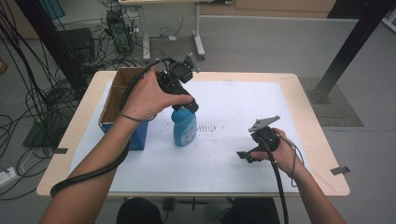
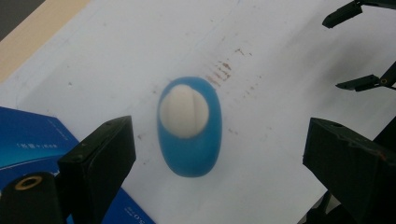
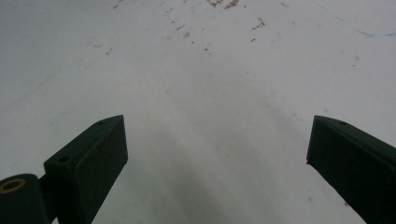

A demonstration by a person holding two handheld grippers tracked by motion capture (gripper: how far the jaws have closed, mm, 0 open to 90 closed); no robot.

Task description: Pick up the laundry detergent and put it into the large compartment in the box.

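forearms [image 1: 88, 172], stained white sheet [image 1: 224, 154], cabled floor [image 1: 28, 93]

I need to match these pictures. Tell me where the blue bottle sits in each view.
High view: the blue bottle stands left of centre, right of the cardboard box, under the left hand-held gripper.
Left gripper view: centre, seen from above, white cap up, between open jaws.
Right gripper view: not in it.
Shared landmark: the brown marks on the white sheet.

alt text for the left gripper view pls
Seen from above, a blue bottle with a white cap stands on a white table, below and between the open left gripper. A blue box sits beside it, and the right gripper is farther off.
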